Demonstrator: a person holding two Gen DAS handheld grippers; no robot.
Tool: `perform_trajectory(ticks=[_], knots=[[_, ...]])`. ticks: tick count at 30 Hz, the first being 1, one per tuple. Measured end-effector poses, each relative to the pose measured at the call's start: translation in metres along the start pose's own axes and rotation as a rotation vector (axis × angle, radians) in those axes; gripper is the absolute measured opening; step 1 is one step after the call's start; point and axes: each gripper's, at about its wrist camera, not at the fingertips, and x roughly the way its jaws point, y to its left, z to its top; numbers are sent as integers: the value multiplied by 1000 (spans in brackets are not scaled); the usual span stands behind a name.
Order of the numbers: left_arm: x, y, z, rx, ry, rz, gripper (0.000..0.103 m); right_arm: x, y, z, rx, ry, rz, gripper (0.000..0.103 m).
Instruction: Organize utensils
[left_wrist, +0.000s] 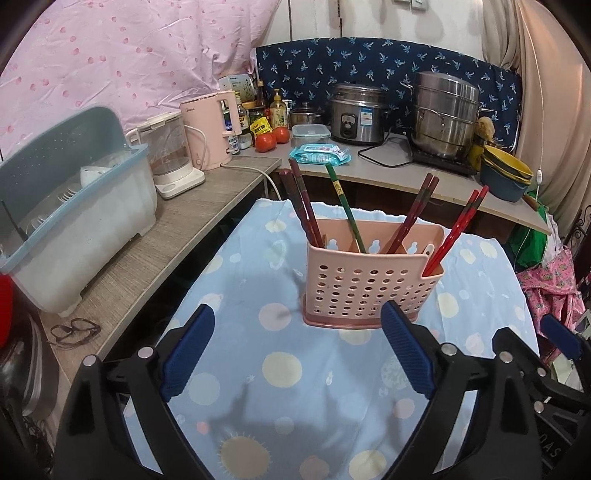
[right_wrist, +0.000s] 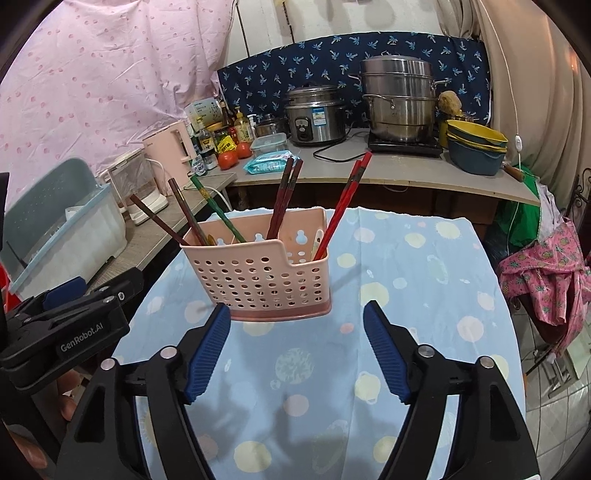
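A pink perforated utensil holder (left_wrist: 369, 288) (right_wrist: 273, 273) stands upright on a table under a light blue spotted cloth (left_wrist: 295, 369) (right_wrist: 406, 295). Several chopsticks lean out of it: dark red ones (left_wrist: 303, 206) (right_wrist: 284, 199), a green one (left_wrist: 343, 206) (right_wrist: 218, 210) and bright red ones (left_wrist: 458, 229) (right_wrist: 343, 203). My left gripper (left_wrist: 297, 328) hangs open just short of the holder, nothing between its blue pads (left_wrist: 188, 354). My right gripper (right_wrist: 297, 325) is open too, empty, with the holder just beyond its left pad (right_wrist: 207, 354). The left gripper's body (right_wrist: 66, 325) shows at the right wrist view's left edge.
A grey dish rack (left_wrist: 74, 221), a glass kettle (left_wrist: 166, 155) and a pink kettle (left_wrist: 210, 129) stand on the left counter. Behind are tomatoes (left_wrist: 266, 142), a wipes pack (left_wrist: 319, 153), a rice cooker (left_wrist: 358, 114), a steel steamer (left_wrist: 443, 114) and stacked bowls (left_wrist: 506, 173). Clothes (right_wrist: 546, 273) hang right.
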Motion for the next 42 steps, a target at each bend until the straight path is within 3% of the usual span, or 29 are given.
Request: perform_trajectory(ticks=[2, 8, 9, 30, 42], knots=[[1, 0, 0, 0, 3, 2, 88, -1, 0, 1, -7, -6, -13, 85], [3, -2, 1, 5, 11, 6, 92, -3, 0, 6, -22, -23, -40, 90], [4, -1, 1, 6, 12, 6, 93, -2, 1, 7, -23, -12, -35, 96], [17, 2, -1, -6, 41, 46, 93, 8, 10, 5, -54, -2, -50, 97], [21, 2, -4, -9, 60, 32, 93, 11, 11, 1, -54, 4, -53, 97]])
